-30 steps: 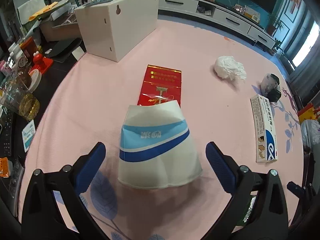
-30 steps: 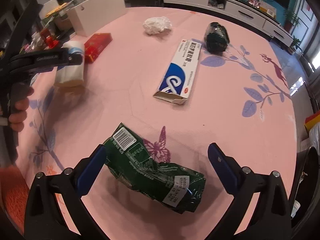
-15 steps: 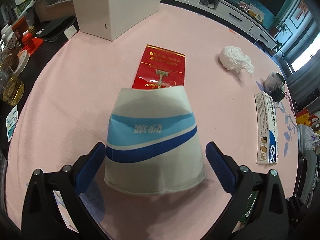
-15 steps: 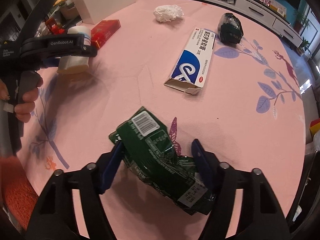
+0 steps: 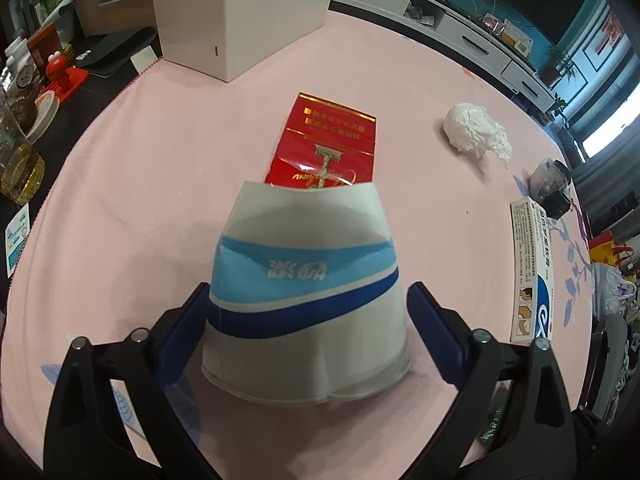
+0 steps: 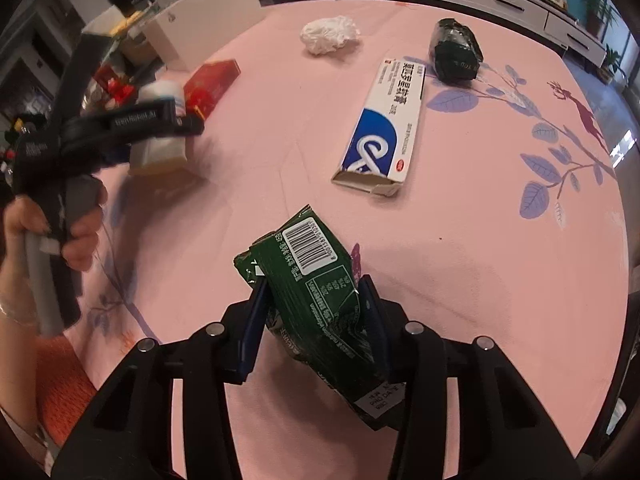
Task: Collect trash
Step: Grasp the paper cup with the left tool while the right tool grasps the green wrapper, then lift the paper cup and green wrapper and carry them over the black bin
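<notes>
On green wrapper [image 6: 316, 288] (barcode visible), right tool [image 6: 314, 312] clamps.

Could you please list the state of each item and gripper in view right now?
Paper cup: upside down, dented, between the fingers.
Left gripper: open around the cup.
Green wrapper: crumpled, gripped.
Right gripper: shut on the wrapper.
Ointment box: lying flat, end flap open.
Tissue: crumpled.

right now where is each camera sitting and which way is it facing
Left wrist: on the left gripper, looking along its jaws at the white and blue paper cup between them.
Right wrist: on the right gripper, jaws clamping the green wrapper; the left hand shows.
Shared: red box, crumpled tissue, blue and white carton.
</notes>
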Tool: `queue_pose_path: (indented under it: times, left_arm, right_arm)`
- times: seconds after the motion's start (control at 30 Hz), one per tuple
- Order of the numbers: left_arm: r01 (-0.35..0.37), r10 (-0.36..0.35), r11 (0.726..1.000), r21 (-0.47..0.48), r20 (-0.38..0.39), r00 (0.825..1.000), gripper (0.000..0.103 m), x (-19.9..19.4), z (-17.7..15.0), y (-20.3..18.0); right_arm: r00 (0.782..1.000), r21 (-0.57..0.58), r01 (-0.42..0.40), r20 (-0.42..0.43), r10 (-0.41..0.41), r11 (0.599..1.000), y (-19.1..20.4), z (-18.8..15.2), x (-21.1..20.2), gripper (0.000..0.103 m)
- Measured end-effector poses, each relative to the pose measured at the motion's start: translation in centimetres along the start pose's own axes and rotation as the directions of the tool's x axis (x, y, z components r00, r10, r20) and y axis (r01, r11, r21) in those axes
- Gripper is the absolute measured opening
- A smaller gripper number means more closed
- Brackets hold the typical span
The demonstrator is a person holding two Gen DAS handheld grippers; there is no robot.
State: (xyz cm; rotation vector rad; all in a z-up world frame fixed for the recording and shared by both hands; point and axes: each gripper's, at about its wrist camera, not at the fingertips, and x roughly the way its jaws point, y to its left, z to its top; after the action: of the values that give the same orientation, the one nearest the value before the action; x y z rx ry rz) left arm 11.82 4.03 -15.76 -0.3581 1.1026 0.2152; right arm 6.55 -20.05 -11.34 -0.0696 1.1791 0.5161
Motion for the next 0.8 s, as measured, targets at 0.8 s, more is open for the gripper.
queue_pose_path:
  times: [0.8]
  left_arm:
    - [0.025, -0.028, 0.999, 0.044, 0.067, 0.997, 0.082, -3.7, -0.8, -1.9]
  right_arm:
    - [0.988, 0.142, -0.071, 0.149, 0.050, 0.987, -4.0, 0.8, -4.9, 0.038]
